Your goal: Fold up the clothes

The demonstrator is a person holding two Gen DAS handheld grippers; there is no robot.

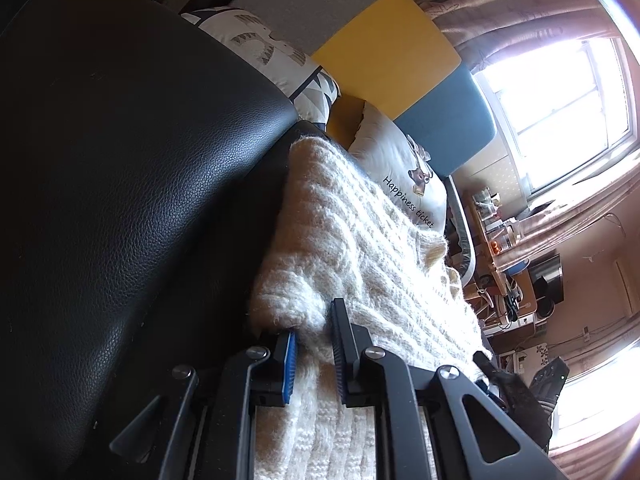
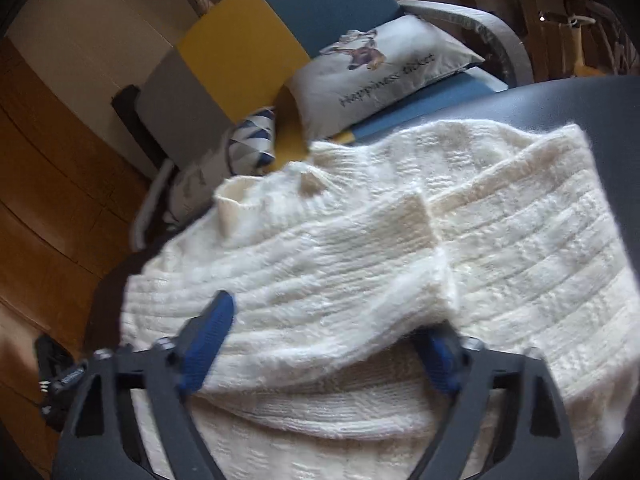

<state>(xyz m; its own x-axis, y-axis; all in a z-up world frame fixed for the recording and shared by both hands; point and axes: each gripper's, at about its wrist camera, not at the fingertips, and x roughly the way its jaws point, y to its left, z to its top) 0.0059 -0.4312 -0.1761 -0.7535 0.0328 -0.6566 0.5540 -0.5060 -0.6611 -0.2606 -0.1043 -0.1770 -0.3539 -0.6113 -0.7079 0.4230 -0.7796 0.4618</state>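
A cream chunky-knit sweater [image 1: 360, 240] lies on a black leather surface [image 1: 140, 160], and in the right wrist view the sweater [image 2: 400, 248] has a sleeve folded across its body. My left gripper [image 1: 316, 320] is shut on a thick fold at the sweater's near edge, with knit bulging out past the blue pads [image 1: 289, 364]. My right gripper [image 2: 328, 320] stands open and wide. A loose fold of the sweater lies between its blue fingers [image 2: 212, 340] and drapes over the tip of the right one. The pads do not squeeze the fold.
Behind the leather surface [image 2: 560, 100] is a sofa with grey, yellow and blue panels [image 2: 240, 44] and a "Happiness ticket" pillow [image 2: 380, 68]. Wooden floor [image 2: 48, 184] lies to the left. A bright window [image 1: 560, 108] and a cluttered desk [image 1: 504, 264] are on the right.
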